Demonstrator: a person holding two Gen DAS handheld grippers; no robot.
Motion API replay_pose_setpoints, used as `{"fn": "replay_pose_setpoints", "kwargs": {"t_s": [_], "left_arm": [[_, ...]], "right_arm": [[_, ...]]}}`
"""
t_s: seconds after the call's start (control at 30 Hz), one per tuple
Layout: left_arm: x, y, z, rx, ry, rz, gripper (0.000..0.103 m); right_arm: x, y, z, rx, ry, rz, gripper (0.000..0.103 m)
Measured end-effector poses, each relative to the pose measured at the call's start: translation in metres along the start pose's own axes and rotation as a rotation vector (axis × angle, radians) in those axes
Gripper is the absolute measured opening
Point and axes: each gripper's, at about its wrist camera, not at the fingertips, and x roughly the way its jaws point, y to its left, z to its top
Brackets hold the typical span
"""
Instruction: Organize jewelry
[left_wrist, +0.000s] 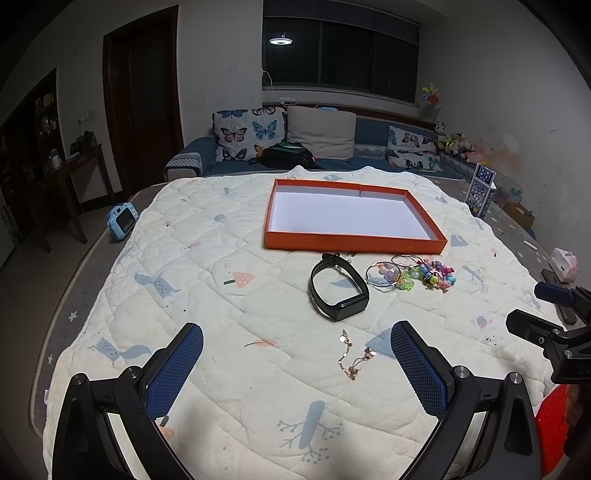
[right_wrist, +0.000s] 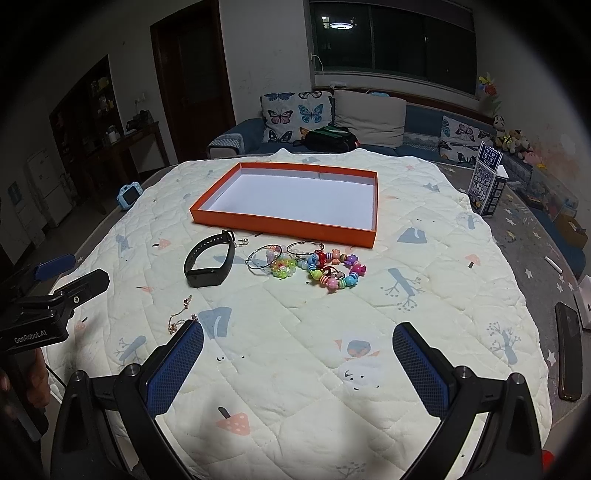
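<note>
Gold chain (right_wrist: 181, 318): partly hidden behind right claw (right_wrist: 297, 354). Both claws spread, holding nothing; left claw (left_wrist: 295, 354). Quilt (left_wrist: 229, 295) carries orange tray (left_wrist: 354, 244), watch (left_wrist: 338, 286), bead bracelets (right_wrist: 332, 271).

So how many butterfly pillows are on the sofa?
2. One pillow leans at the sofa's left end, beside a plain beige cushion. The other is toward the right end, near the stuffed toys. Others could be hidden.
</note>
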Motion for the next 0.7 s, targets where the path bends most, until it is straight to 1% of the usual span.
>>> {"fn": "replay_pose_setpoints", "kwargs": {"t_s": [0.33, 0.47, 0.6, 0.7], "left_arm": [[0.008, -0.001, 0.005, -0.02, 0.021, -0.016, 0.103], [0.011, -0.002, 0.009, -0.012, 0.032, -0.014, 0.103], [0.019, -0.005, 0.013, -0.016, 0.049, 0.0, 0.103], [0.028, -0.005, 0.015, -0.044, 0.076, -0.015, 0.103]], "right_arm": [[0.005, 0.0, 0.001, 0.001, 0.008, 0.01, 0.103], [0.008, -0.002, 0.003, 0.001, 0.012, 0.017, 0.103], [0.01, -0.003, 0.005, 0.0, 0.013, 0.024, 0.103], [0.012, -0.004, 0.005, -0.002, 0.016, 0.029, 0.103]]}}
